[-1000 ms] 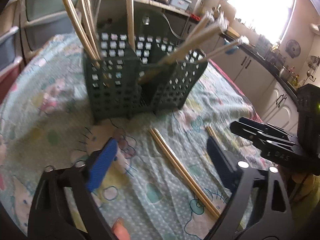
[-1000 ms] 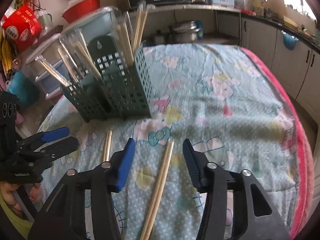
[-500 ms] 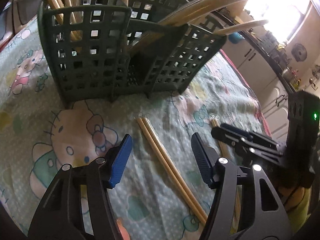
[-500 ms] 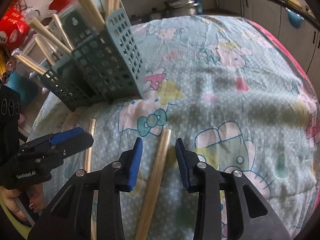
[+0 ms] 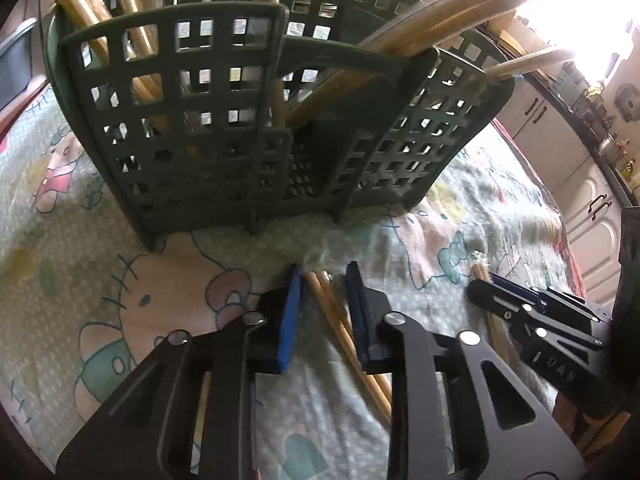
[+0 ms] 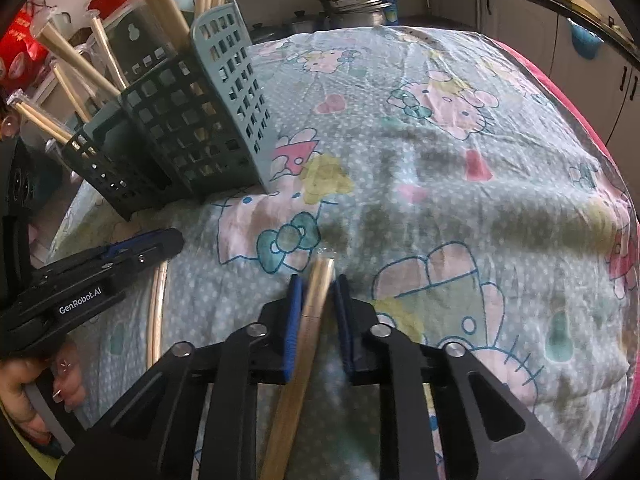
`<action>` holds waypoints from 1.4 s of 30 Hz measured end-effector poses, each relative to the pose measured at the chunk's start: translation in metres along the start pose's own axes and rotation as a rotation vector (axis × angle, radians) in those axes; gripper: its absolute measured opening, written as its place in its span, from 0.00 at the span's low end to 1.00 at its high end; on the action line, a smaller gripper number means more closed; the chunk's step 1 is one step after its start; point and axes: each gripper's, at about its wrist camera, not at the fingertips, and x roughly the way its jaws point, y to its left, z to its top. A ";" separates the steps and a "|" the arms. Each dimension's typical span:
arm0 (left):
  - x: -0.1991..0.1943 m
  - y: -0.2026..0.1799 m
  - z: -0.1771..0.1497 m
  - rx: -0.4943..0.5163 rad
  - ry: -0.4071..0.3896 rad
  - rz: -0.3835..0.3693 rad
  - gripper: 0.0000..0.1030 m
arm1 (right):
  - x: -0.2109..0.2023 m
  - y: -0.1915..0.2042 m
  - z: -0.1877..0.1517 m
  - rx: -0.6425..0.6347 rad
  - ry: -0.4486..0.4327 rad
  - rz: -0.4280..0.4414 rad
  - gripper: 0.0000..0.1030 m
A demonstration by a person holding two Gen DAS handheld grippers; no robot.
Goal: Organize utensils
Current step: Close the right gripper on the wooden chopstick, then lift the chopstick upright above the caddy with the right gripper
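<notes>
A dark green slotted utensil basket [image 5: 180,120] stands on the cartoon-print cloth and holds several wooden chopsticks [image 5: 400,40]. In front of it a loose pair of chopsticks [image 5: 342,330] lies on the cloth. My left gripper [image 5: 324,276] straddles its far end, its jaws closing, pads against the sticks. In the right wrist view a second, wrapped pair [image 6: 292,392] lies between the fingers of my right gripper [image 6: 319,280], whose jaws are also closing onto it. Each gripper shows in the other's view: the right gripper [image 5: 492,292] and the left gripper [image 6: 160,240]. The basket [image 6: 180,136] stands at the upper left there.
The cloth [image 6: 440,160] covers a table with a red edge at the right. Kitchen cabinets [image 5: 560,128] and a counter stand beyond it. Pots [image 6: 352,4] sit on a low shelf behind the table. A person's hand [image 6: 36,396] holds the left gripper.
Both grippers have come down to the cloth and nearer the basket. Their jaws have narrowed from wide apart to tight around the two chopstick pairs.
</notes>
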 end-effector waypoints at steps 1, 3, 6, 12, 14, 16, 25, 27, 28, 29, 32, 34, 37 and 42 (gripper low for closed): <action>-0.001 0.001 0.000 0.001 -0.001 -0.003 0.13 | 0.000 -0.001 0.000 0.001 -0.001 0.002 0.13; -0.003 0.003 0.000 0.003 -0.002 -0.011 0.12 | -0.003 -0.001 -0.001 0.001 -0.010 0.002 0.11; -0.009 0.005 0.000 0.000 -0.011 -0.042 0.07 | -0.015 0.001 -0.003 0.000 -0.035 0.020 0.08; -0.052 0.010 0.004 0.017 -0.093 -0.110 0.06 | -0.047 0.015 0.000 -0.034 -0.107 0.061 0.06; -0.069 0.009 0.008 0.033 -0.130 -0.120 0.05 | -0.061 0.023 0.002 -0.051 -0.136 0.080 0.06; -0.085 0.010 0.011 0.039 -0.163 -0.131 0.05 | -0.074 0.030 0.004 -0.070 -0.166 0.094 0.06; -0.156 0.017 0.032 0.081 -0.328 -0.141 0.04 | -0.132 0.069 0.018 -0.154 -0.315 0.148 0.06; -0.169 0.014 0.037 0.093 -0.360 -0.138 0.04 | -0.143 0.076 0.021 -0.170 -0.350 0.155 0.06; -0.174 0.012 0.039 0.098 -0.378 -0.137 0.04 | -0.147 0.078 0.023 -0.175 -0.361 0.157 0.06; -0.179 0.010 0.042 0.104 -0.395 -0.135 0.03 | -0.153 0.081 0.025 -0.183 -0.377 0.160 0.06; -0.196 0.008 0.049 0.120 -0.436 -0.135 0.03 | -0.167 0.090 0.032 -0.200 -0.425 0.167 0.06; -0.204 0.006 0.052 0.132 -0.460 -0.133 0.03 | -0.177 0.095 0.035 -0.202 -0.459 0.174 0.06; -0.219 0.003 0.059 0.149 -0.498 -0.135 0.03 | -0.187 0.101 0.041 -0.205 -0.503 0.176 0.06; -0.240 0.000 0.071 0.171 -0.554 -0.136 0.03 | -0.201 0.108 0.055 -0.205 -0.567 0.185 0.06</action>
